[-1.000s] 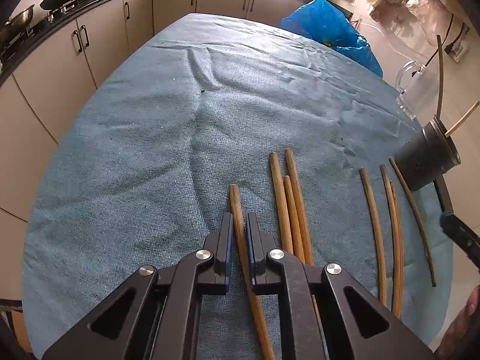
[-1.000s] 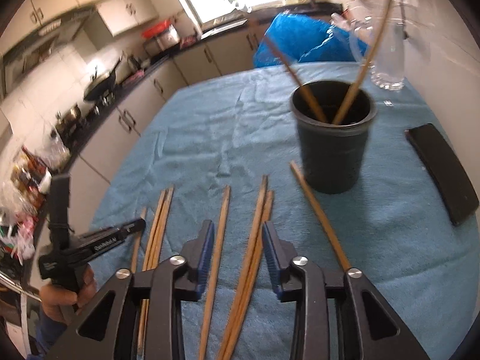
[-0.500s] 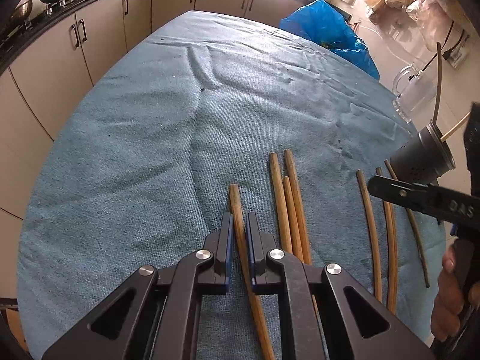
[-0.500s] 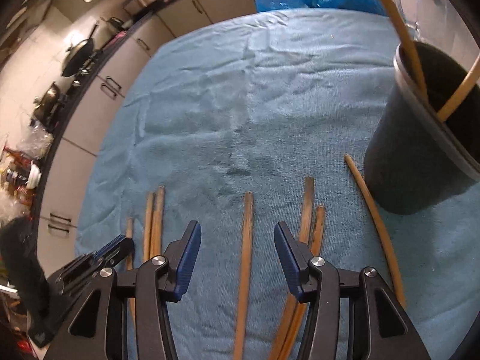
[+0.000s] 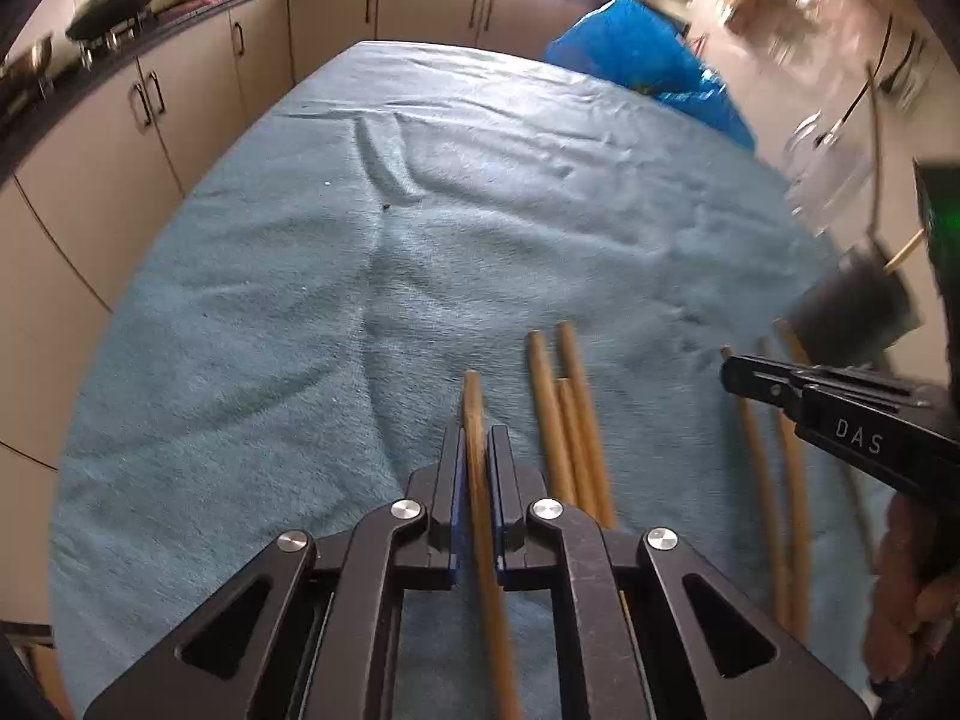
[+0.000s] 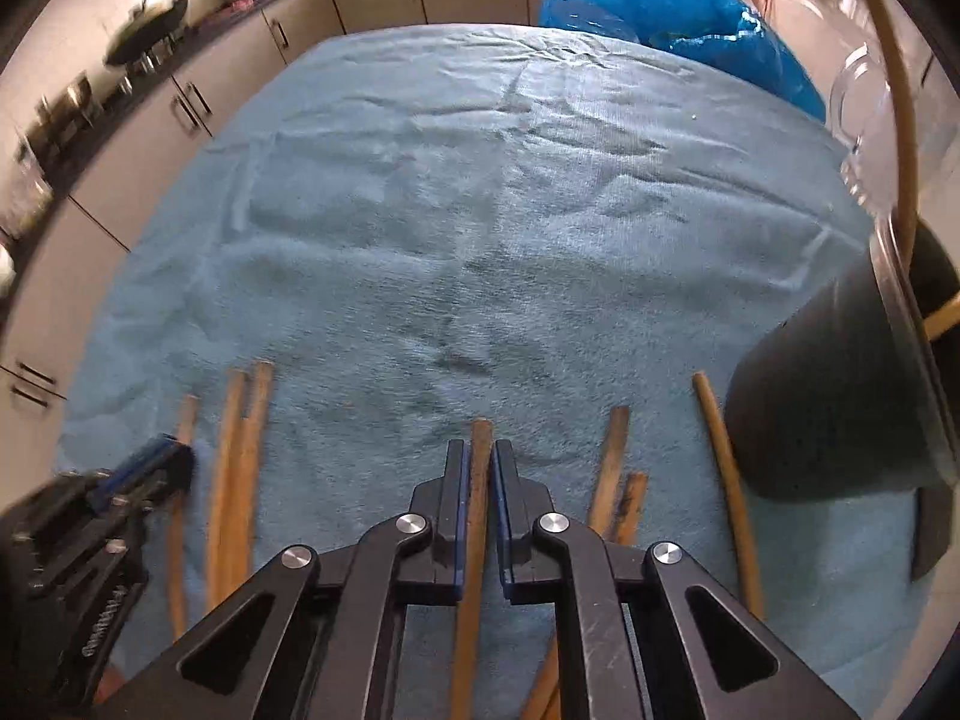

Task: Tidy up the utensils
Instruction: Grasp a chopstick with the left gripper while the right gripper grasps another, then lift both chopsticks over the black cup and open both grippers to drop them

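On the blue towel covering the table, wooden chopsticks lie in loose groups, all pointing roughly away from the person. The left gripper is clamped on 1 chopstick, the leftmost of the row; its tip pokes out just past the closed fingers and its shaft runs back between them. Just to the right of it lies a bundle of 3 chopsticks, touching one another. Further right are more sticks, partly hidden behind the right gripper as seen from the left wrist camera.

From the right wrist camera, the right gripper is pinched on a single chopstick, its tip showing just beyond the blue-lined fingers, the rest running back under the tool. To its right lie 2 chopsticks side by side, and beyond those 1 curved stick lying just beside the black cup. The cup stands on the towel near the right edge, with at least 2 chopsticks already standing in it. A clear glass mug stands behind the cup. At the far side of the table sits a blue plastic bag, and kitchen cabinets run along the left wall.
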The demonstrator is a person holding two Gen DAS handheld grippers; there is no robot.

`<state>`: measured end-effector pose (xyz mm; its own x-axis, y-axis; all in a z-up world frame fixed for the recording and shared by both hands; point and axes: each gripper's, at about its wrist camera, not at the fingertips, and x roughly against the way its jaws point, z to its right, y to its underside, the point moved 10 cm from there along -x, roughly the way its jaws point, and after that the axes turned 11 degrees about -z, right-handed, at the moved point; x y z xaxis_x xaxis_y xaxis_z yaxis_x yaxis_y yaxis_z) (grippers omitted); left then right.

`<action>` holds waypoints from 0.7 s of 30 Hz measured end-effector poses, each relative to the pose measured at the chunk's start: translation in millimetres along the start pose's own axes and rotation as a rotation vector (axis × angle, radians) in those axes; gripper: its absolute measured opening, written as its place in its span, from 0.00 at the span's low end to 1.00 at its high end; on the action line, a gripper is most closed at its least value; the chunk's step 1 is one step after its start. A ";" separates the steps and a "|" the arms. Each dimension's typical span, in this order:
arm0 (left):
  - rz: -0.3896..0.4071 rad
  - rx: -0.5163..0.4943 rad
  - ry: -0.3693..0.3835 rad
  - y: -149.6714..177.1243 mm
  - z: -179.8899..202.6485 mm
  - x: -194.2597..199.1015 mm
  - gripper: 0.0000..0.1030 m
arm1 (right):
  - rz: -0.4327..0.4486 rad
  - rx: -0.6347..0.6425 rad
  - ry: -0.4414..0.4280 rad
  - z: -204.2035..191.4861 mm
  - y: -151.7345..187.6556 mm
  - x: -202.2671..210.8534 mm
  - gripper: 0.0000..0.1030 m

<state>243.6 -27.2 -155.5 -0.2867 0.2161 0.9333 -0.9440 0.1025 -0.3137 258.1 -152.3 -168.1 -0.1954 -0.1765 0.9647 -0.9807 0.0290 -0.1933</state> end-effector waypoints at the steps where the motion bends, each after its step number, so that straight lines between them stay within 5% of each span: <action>1: 0.013 0.003 0.009 -0.5 -0.8 5.9 0.06 | 0.029 -0.004 -0.023 -0.4 0.9 8.8 0.08; 13: 0.289 0.030 0.084 -13.6 4.2 126.6 0.06 | 0.528 0.073 -0.143 -29.1 42.5 160.2 0.08; 21: 0.373 0.008 0.067 -8.6 12.0 160.8 0.06 | 0.667 0.074 -0.165 -32.3 63.9 199.6 0.08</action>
<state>203.7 -5.0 -0.6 -0.6002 0.3004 0.7413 -0.7777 -0.0026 -0.6286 156.2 -153.9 17.9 -0.7476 -0.2916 0.5967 -0.6470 0.1171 -0.7534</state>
